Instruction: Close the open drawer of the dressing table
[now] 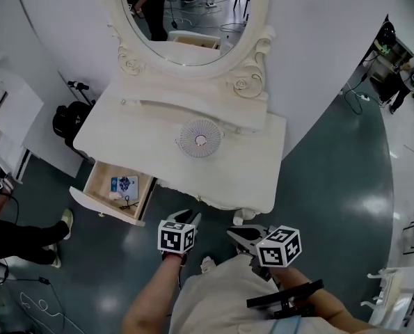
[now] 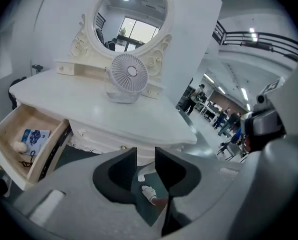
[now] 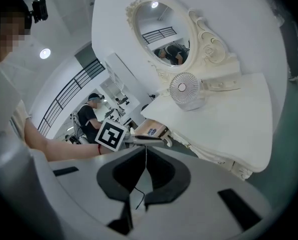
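Note:
The white dressing table (image 1: 262, 179) stands ahead of me, and its wooden drawer (image 1: 116, 190) is pulled out at the front left, with a blue-printed card and small items inside. My left gripper (image 1: 189, 218) hovers below the table's front edge, right of the drawer, open with nothing between its jaws (image 2: 145, 156). The drawer (image 2: 26, 141) lies to the lower left in the left gripper view. My right gripper (image 1: 240, 234) is beside the left one, apart from the table, and its jaws meet with nothing held (image 3: 146, 151). The right gripper view catches the drawer (image 3: 151, 129) beyond the left gripper's marker cube (image 3: 111, 134).
A small round fan (image 1: 200, 138) sits on the tabletop under the oval mirror (image 1: 186, 19). A black bag (image 1: 69, 120) rests left of the table. A person's leg and shoe (image 1: 64, 221) reach in at the left near the drawer. White furniture (image 1: 12, 117) stands at far left.

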